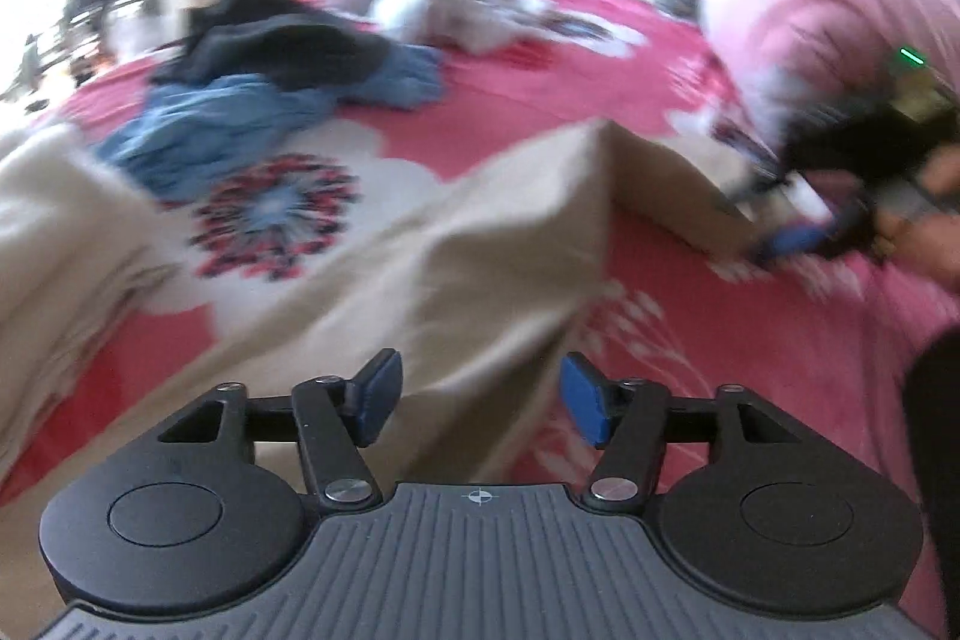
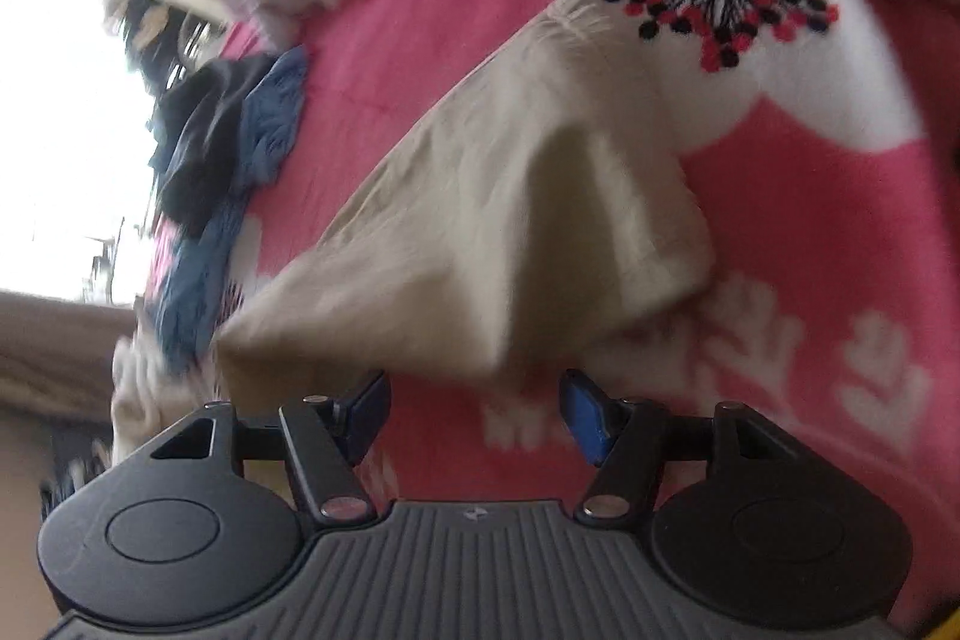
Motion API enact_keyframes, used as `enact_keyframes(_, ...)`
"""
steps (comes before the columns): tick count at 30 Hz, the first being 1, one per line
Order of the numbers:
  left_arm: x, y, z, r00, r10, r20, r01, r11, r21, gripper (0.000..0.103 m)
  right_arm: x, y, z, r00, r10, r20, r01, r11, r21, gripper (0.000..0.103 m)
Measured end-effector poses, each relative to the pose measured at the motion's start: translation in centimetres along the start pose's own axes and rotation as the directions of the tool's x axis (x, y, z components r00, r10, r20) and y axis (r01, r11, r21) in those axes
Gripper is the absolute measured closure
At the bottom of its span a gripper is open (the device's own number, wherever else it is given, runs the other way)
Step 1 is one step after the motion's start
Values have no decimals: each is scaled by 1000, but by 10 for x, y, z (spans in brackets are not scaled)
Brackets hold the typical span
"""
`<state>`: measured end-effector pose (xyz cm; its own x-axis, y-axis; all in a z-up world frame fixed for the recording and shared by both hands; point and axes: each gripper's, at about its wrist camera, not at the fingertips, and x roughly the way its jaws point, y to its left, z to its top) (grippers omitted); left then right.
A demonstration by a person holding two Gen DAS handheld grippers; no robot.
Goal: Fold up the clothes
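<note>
While both jaws gape empty, left gripper (image 1: 477,400) & right gripper (image 2: 474,415) hover over beige garment (image 1: 480,244), spread rumpled across pink bedspread (image 1: 540,112). Risk: pinching bedspread w/ cloth, or single layer only, so fold skews.

You are not looking at any readable text, label, brand or number in either view. The one sign showing is a small crosshair mark (image 1: 478,496) sitting on the ribbed grey body of your left gripper, just behind the midpoint between its fingers; the same crosshair mark (image 2: 473,515) is appearing, fainter, in the same spot on your right gripper's body. Everything farther ahead of the tools is blurring too much to read.
</note>
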<state>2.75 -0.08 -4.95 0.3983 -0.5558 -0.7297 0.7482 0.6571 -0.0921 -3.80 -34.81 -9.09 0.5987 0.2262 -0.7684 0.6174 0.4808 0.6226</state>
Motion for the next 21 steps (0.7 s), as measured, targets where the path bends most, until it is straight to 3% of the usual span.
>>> enact_keyframes(1,10,-4,3,1000,1,-12,-1,1000,15,38,8,-2,3,1000,8,17,-8,1000,18,37)
enact_keyframes(3,28,-7,8,999,17,-40,-15,999,42,38,20,1,11,997,29,74,-31,999,20,51)
enact_keyframes(5,46,-11,14,996,60,-58,-55,995,81,40,29,9,18,993,31,118,-31,1000,-1,73)
enact_keyframes(7,59,-16,18,992,106,-63,-98,987,129,47,37,17,24,988,41,152,-39,999,-17,83)
enact_keyframes(10,67,-20,23,989,143,-36,-134,973,187,63,44,46,38,978,76,195,-52,991,-124,88)
enact_keyframes(12,67,-20,27,986,165,-7,-160,965,209,82,46,72,50,969,120,218,-69,972,-226,88)
enact_keyframes(14,70,-11,35,976,216,17,-215,954,208,89,49,102,62,958,169,231,-86,940,-330,89)
enact_keyframes(18,75,19,64,946,317,74,-325,922,212,91,58,180,80,932,283,227,-128,843,-523,90)
enact_keyframes(21,75,45,87,918,381,108,-395,904,162,89,72,228,88,906,346,244,-133,780,-612,90)
